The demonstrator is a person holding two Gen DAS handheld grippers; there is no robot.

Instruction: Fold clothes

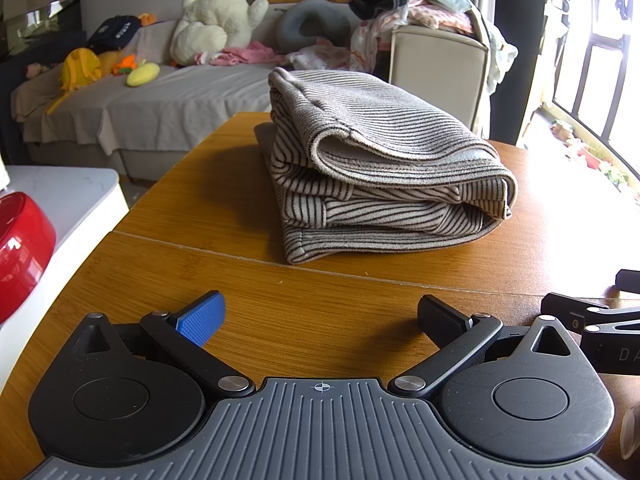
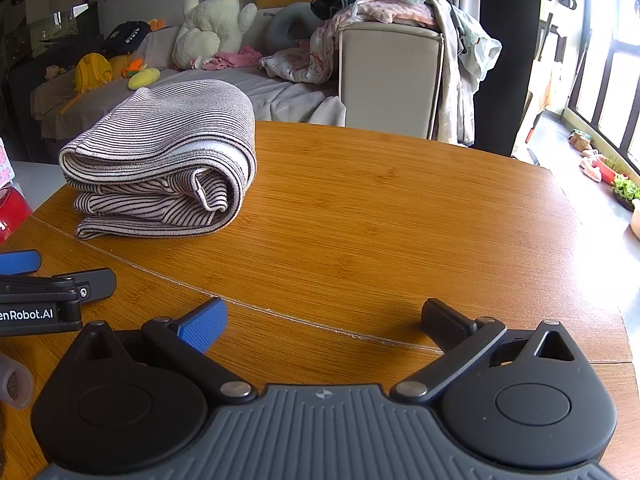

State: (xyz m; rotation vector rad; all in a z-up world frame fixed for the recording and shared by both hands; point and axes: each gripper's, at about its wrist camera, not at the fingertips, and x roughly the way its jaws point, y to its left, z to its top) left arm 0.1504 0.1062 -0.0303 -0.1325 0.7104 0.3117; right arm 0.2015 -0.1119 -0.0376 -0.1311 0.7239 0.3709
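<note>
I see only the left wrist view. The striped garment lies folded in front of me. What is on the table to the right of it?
Observer: Bare wood; the table shows nothing right of the striped garment.
Operator: Is the right gripper holding something?
Observer: No, the right gripper is open, with nothing between its fingers, apart from the garment.
Operator: What hangs on the chair behind the table?
Observer: A pile of clothes lies on the chair back and drapes down its right side.
</note>
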